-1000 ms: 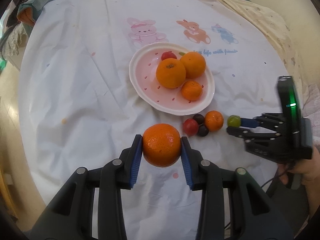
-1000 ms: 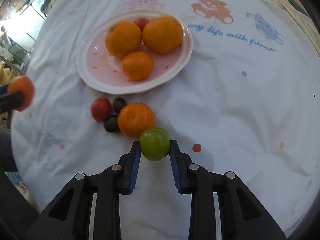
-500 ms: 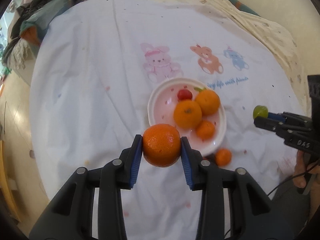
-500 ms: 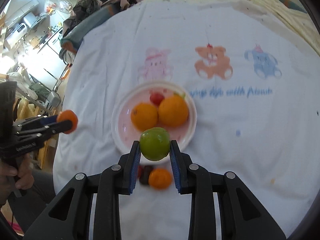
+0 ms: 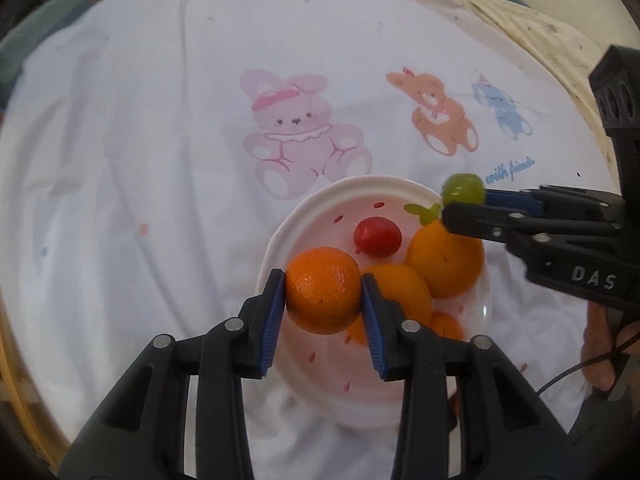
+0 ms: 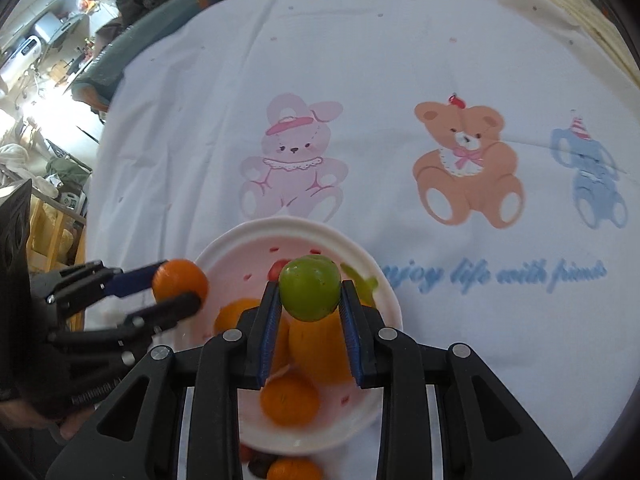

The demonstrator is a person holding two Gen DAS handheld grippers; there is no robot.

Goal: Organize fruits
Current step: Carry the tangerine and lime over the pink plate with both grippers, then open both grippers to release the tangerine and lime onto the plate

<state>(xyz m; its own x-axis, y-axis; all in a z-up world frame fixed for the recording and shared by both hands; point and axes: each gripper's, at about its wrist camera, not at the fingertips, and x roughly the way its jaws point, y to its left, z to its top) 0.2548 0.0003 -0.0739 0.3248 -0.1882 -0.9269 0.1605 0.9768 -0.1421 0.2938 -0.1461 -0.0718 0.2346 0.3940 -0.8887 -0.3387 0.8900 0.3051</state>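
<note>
Your left tongs (image 5: 324,296) are clamped on a round orange mandarin (image 5: 323,289), with a blue pad pressed against each side of it. The mandarin hangs above the near left part of the white round plate with pink speckles (image 5: 280,236).

Your right tongs (image 6: 309,298) are clamped on a small round green fruit (image 6: 310,287). In the left wrist view the same green fruit sits at the tips of the right tongs, above the far right rim of the plate.

Contents of the plate, as seen from the left wrist:
- one small red round fruit (image 5: 377,237) near the far side;
- one large orange (image 5: 444,262) with a green leaf on the right;
- a second orange (image 5: 404,292) just behind the right pad of the left tongs;
- a smaller orange fruit (image 5: 446,326) at the near right, partly hidden.

The plate rests on a white cloth printed with a pink rabbit, an orange bear and a blue figure (image 6: 440,80), which covers the counter. In the right wrist view, a further small orange fruit (image 6: 294,470) and dark fruits lie on the cloth just off the near rim of the plate; they are too blurred to tell apart.
</note>
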